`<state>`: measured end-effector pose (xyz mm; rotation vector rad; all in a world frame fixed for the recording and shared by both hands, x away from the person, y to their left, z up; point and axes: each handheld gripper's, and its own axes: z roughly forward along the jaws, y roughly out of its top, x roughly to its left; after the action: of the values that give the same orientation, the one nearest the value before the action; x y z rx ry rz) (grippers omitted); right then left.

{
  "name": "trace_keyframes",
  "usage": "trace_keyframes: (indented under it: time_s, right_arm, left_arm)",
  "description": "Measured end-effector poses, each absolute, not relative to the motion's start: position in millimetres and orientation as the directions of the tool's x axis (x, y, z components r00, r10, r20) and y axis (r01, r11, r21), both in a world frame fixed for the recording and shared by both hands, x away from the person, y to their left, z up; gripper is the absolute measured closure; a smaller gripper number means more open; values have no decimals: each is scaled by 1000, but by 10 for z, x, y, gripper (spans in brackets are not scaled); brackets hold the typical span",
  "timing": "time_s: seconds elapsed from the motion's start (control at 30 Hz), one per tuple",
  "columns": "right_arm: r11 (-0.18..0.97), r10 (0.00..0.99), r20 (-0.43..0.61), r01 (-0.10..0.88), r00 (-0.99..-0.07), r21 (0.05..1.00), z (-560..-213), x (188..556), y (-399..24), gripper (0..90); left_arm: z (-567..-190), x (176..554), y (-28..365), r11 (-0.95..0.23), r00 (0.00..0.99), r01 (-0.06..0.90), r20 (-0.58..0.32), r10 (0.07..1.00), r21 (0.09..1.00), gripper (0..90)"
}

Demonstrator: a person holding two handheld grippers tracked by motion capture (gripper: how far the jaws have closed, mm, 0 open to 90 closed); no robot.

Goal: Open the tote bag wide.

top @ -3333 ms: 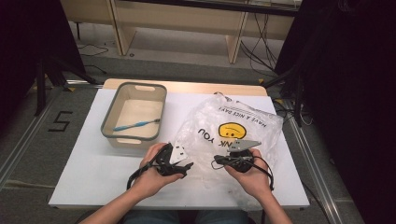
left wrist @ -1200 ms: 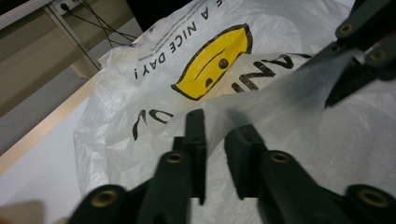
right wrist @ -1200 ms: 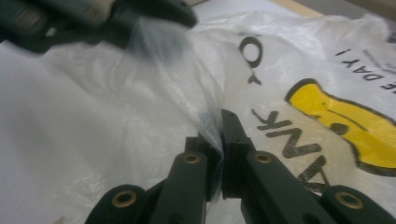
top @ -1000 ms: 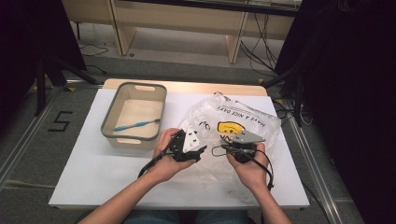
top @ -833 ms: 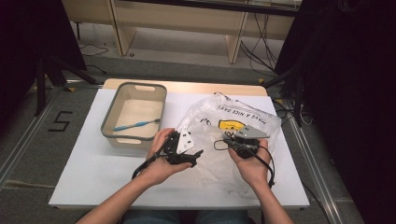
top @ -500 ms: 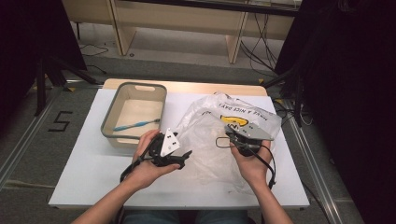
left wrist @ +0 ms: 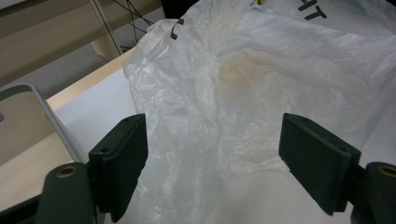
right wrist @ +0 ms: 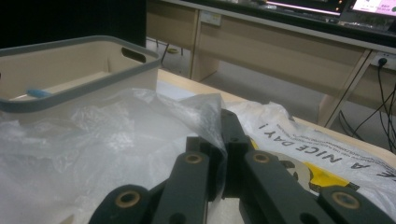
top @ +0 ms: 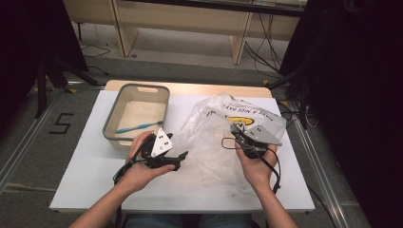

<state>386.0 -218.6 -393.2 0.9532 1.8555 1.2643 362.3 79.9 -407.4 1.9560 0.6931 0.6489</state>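
Note:
A crumpled clear plastic bag (top: 214,137) with black lettering and a yellow face lies on the white table (top: 90,171). My right gripper (top: 235,133) points left over the bag. In the right gripper view it (right wrist: 223,126) is shut on a raised fold of the bag's film (right wrist: 93,140). My left gripper (top: 183,155) sits by the bag's left edge and points right. Its jaws (left wrist: 215,135) stand wide and have just been opening. Nothing is between the pads; the bag (left wrist: 224,84) lies just beyond them.
A beige bin with a grey rim (top: 164,92) stands at the back left of the table, with a blue toothbrush (top: 138,127) inside. The bin's rim (right wrist: 84,84) also shows beyond the bag. Desks and cables are on the floor behind the table.
My left gripper has drawn back to the left, off the bag, and its jaws have widened. The right gripper has stayed in place, shut on the film.

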Motion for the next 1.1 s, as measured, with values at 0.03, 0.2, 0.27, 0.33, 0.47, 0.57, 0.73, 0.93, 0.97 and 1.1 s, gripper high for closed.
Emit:
trace_keyframes:
  time_s: [0.03,0.2,0.27,0.33,0.47,0.57,0.73,0.93,0.97,1.1]
  right_arm:
    - [254,860,-134,185,-492,949,-3928,3860,-2186,900]
    - [240,862,-120,188,-492,952,-3922,3858,-2191,900]
    - [236,864,-119,184,-490,954,-3918,3855,-2190,900]
    - [233,865,-119,180,-488,956,-3916,3859,-2189,900]
    - [233,868,-116,191,-483,953,-3915,3867,-2191,900]
    - [240,865,-120,192,-486,952,-3924,3878,-2188,900]
    - [242,866,-121,194,-486,951,-3928,3876,-2182,900]
    - [241,868,-120,199,-481,950,-3930,3878,-2213,900]
    - [240,869,-119,200,-481,950,-3932,3878,-2217,900]
    - [240,868,-118,199,-483,950,-3940,3876,-2226,900]
  left_arm:
    - [-4066,3626,816,-405,698,203,159,698,892,235]
    - [-4062,3635,895,-390,689,212,146,710,896,229]
    - [-4066,3631,921,-394,696,220,139,705,893,223]
    - [-4071,3629,947,-398,705,229,131,697,888,203]
    - [-4086,3630,1020,-389,696,242,120,708,889,193]
    - [-4099,3638,1081,-382,688,252,113,716,889,180]
    - [-4107,3647,1151,-387,680,272,108,725,881,173]
    - [-4125,3654,1181,-405,672,296,113,731,865,180]
    - [-4128,3654,1183,-408,672,298,114,732,863,180]
    - [-4136,3652,1196,-414,670,308,114,733,857,180]
